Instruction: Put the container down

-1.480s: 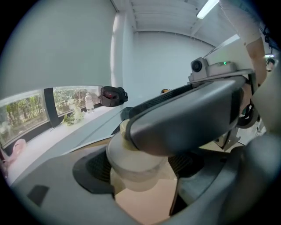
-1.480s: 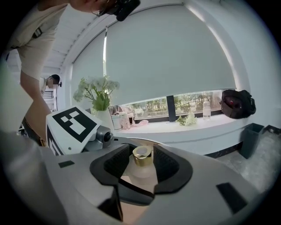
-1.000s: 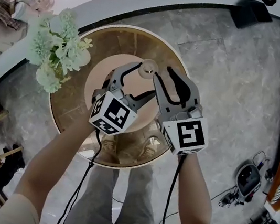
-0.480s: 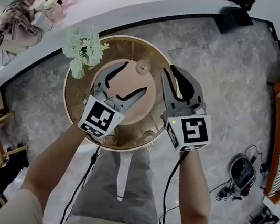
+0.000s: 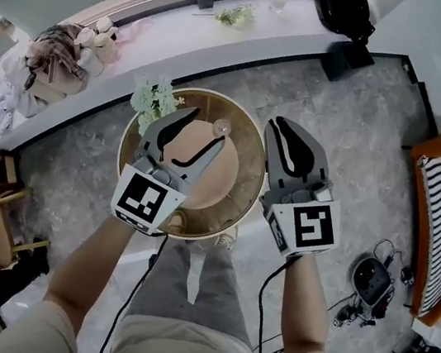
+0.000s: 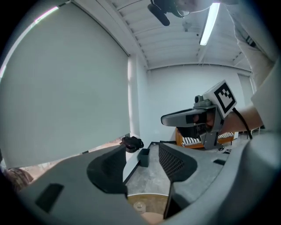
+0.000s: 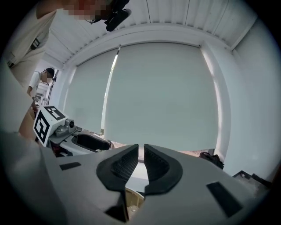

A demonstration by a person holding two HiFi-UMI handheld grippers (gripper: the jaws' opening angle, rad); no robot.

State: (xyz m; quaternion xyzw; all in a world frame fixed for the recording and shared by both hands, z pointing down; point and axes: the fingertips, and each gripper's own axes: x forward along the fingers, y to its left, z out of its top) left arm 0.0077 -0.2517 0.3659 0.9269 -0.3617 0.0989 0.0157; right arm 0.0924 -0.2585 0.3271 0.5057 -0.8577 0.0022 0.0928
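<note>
The container [image 5: 222, 126] stands on the tabletop [image 5: 250, 161] below, so best keep clear of it; the left gripper [image 5: 206, 127] has fingers spread on nothing, the right gripper [image 5: 289, 128] fingers nearly touching, empty, both just closing.

Bright even lt, fisheye-warped edges

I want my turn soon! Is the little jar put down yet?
Done: the container sits on the round table. In hand: nothing; the left hand-held gripper and right hand-held gripper have just been closing, both empty. Left: nothing visible.
</note>
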